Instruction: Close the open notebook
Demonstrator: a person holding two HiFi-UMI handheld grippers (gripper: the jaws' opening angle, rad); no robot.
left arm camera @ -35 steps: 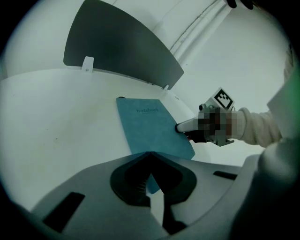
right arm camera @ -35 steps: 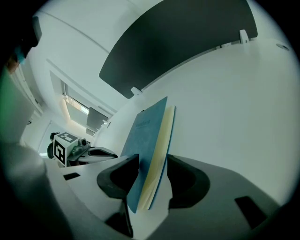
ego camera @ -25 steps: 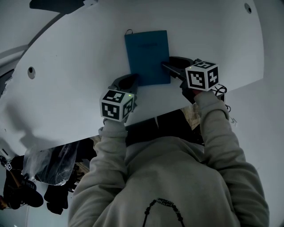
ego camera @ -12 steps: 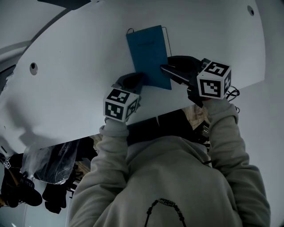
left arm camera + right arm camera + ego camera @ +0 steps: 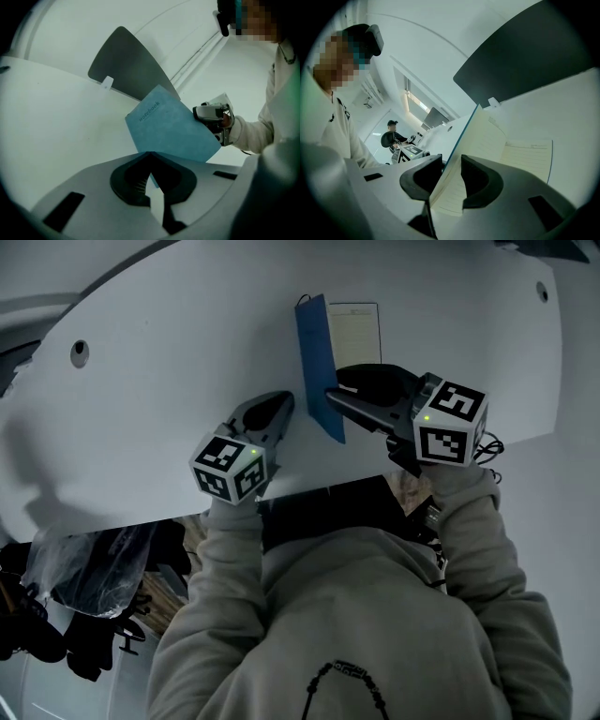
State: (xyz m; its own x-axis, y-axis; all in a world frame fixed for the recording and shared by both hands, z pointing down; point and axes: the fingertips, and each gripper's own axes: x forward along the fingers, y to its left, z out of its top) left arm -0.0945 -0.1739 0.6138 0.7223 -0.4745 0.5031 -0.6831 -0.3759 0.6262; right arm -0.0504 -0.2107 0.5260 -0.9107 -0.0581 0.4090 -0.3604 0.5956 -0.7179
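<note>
A blue notebook lies on the white table (image 5: 169,381), and its cover (image 5: 317,357) stands nearly upright. A lined page (image 5: 357,330) shows to the right of the cover. My right gripper (image 5: 333,395) is shut on the cover's near edge; its jaws have just been closing with the cover between them. In the right gripper view the cover and a few pages (image 5: 487,140) pass between the jaws of that gripper (image 5: 451,161). My left gripper (image 5: 281,401) is shut and empty, left of the notebook and apart from it. The left gripper view shows the cover's outer face (image 5: 171,129) beyond the left gripper (image 5: 150,153).
The table has round holes at its left (image 5: 80,353) and far right (image 5: 542,292). Its near edge (image 5: 309,486) runs just behind both grippers. A dark curved panel (image 5: 126,65) stands at the table's far side. Another person (image 5: 393,133) sits in the distance.
The blue cover went from lying flat and shut to standing upright, and the lined page came into sight. My right gripper rose with the cover's edge. My left gripper drew off to the left.
</note>
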